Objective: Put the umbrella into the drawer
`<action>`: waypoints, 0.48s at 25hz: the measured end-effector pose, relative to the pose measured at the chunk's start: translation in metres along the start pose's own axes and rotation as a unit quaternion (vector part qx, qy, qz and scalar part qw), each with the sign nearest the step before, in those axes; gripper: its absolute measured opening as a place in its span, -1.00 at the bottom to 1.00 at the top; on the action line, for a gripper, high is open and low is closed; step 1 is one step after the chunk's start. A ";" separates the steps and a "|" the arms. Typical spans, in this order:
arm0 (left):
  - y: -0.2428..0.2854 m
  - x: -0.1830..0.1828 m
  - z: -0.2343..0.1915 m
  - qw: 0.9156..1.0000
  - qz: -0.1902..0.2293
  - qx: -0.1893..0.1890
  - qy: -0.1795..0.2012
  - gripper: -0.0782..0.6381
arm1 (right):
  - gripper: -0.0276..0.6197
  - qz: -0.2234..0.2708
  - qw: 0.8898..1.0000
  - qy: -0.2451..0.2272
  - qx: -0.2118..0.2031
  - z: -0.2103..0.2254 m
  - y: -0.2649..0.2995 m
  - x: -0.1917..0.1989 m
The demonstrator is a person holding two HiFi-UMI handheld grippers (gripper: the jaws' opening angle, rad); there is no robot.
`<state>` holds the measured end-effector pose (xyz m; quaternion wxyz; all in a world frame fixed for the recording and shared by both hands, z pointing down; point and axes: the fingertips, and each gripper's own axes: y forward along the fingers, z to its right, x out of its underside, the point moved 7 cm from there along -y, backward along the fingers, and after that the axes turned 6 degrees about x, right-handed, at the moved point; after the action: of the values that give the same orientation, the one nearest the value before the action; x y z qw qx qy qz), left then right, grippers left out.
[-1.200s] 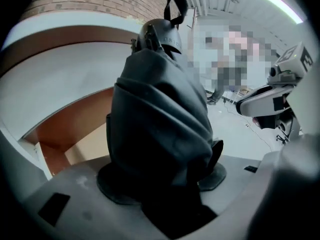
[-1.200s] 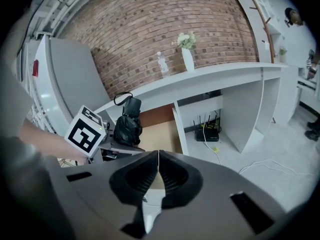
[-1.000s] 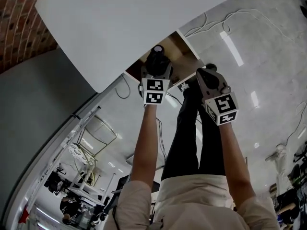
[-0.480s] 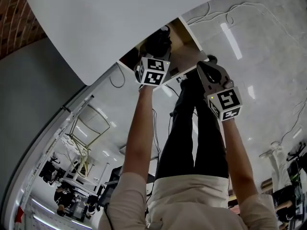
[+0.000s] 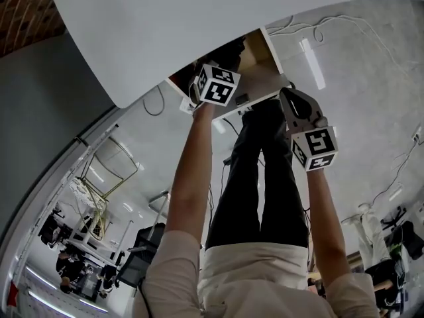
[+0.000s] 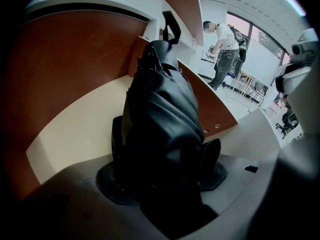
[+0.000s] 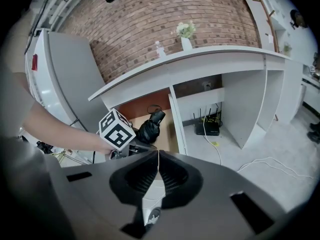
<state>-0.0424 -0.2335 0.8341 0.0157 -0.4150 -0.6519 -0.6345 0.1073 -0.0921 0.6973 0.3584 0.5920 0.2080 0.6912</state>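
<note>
in the head view my left hand-held gripper [image 5: 220, 71] pokes into the open drawer [image 5: 262, 57] under the white table [image 5: 199, 18], and my right hand-held gripper [image 5: 291, 101] hangs just beside the drawer's front. in the left gripper view the jaws are clamped on the black folded umbrella [image 6: 160, 114], held inside the drawer above its pale floor, strap loop [image 6: 170, 26] pointing toward the back. in the right gripper view my jaws are pressed together with nothing between them.
</note>
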 end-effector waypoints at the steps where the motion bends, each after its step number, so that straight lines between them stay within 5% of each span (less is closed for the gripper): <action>1: 0.002 0.000 -0.001 1.000 -0.002 0.001 0.000 -0.07 | -0.71 0.001 1.000 -0.003 -0.002 -0.002 0.002 -0.003; 12: 0.010 -0.003 0.002 0.999 -0.026 -0.023 0.007 -0.04 | -0.71 0.002 1.000 -0.027 -0.008 -0.018 0.000 -0.018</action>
<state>-0.0337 -0.2344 0.8401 -0.0062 -0.3938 -0.6477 -0.6522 0.0906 -0.1027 0.6814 0.3675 0.6083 0.1915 0.6770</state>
